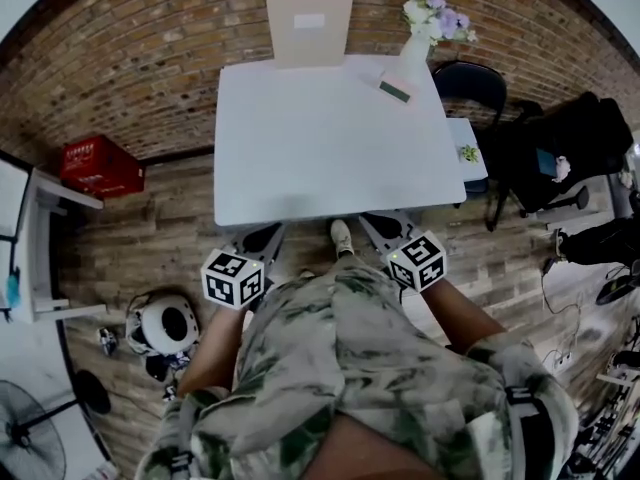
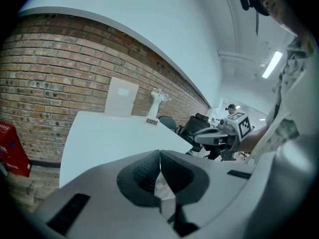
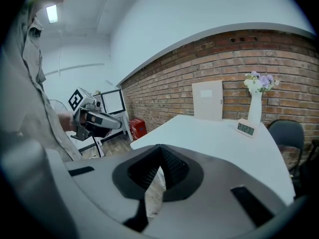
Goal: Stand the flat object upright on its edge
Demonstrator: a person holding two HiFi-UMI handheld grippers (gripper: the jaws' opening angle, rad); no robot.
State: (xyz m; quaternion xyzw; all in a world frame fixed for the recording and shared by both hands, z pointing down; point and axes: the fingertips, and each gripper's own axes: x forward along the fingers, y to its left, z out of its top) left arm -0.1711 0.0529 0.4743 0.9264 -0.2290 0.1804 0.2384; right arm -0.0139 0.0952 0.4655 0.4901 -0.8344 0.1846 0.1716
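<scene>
The flat object is a beige board (image 1: 308, 26); it stands upright at the white table's (image 1: 320, 138) far edge, against the brick wall. It shows as a pale panel (image 2: 121, 97) in the left gripper view and again as a board (image 3: 208, 100) in the right gripper view. My left gripper (image 1: 262, 238) and right gripper (image 1: 385, 226) hover at the table's near edge, far from the board. Both are shut with nothing between the jaws, as the left gripper (image 2: 159, 153) and right gripper (image 3: 159, 147) show in their own views.
A white vase of flowers (image 1: 415, 53) and a small clock (image 1: 395, 90) stand at the table's far right corner. A black chair (image 1: 470, 83) sits right of the table, a red crate (image 1: 98, 165) on the floor at left, a white helmet (image 1: 165, 325) near my feet.
</scene>
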